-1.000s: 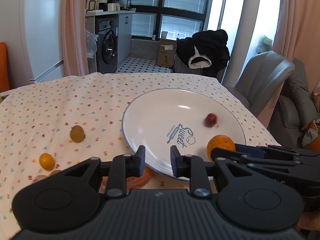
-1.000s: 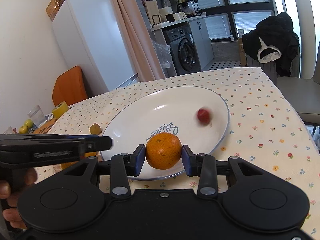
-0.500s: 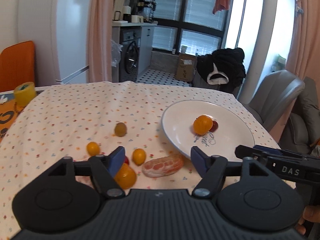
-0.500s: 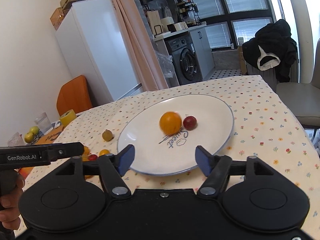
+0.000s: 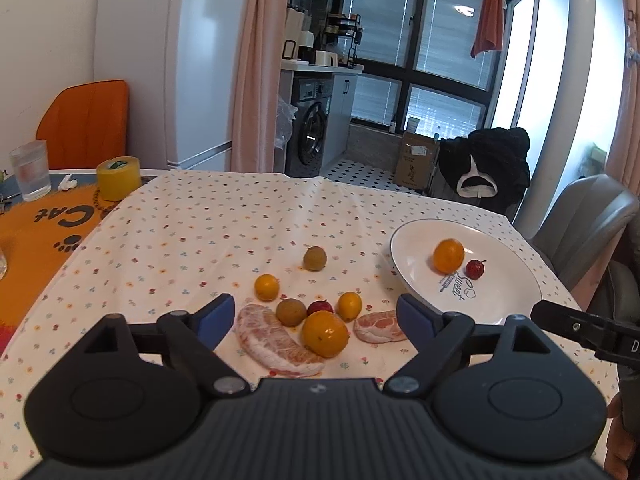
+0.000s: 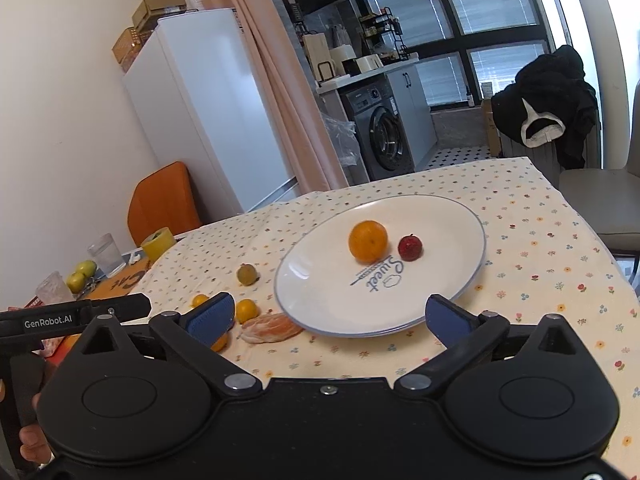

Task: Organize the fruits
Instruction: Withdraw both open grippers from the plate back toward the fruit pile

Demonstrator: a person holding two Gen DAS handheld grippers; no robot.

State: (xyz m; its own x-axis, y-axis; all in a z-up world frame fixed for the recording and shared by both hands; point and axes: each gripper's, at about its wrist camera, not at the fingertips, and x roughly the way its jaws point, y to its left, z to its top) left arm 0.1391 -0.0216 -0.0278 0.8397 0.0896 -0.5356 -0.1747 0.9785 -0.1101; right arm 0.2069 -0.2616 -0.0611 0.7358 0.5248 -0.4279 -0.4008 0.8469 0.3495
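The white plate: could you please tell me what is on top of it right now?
On the white plate sit an orange and a small red fruit, beside printed lettering. Nothing covers them.

**Both my grippers, spread and empty**

My left gripper [image 5: 316, 318] is level, its blue-padded fingers [image 5: 214, 316] spread wide with nothing between them. My right gripper [image 6: 328, 316] is likewise parted and empty. My hand [image 6: 28, 440] grips the left tool's handle at the right-wrist view's lower left edge.

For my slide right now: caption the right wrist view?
Open right hand-held gripper facing plate holding orange and red fruit.
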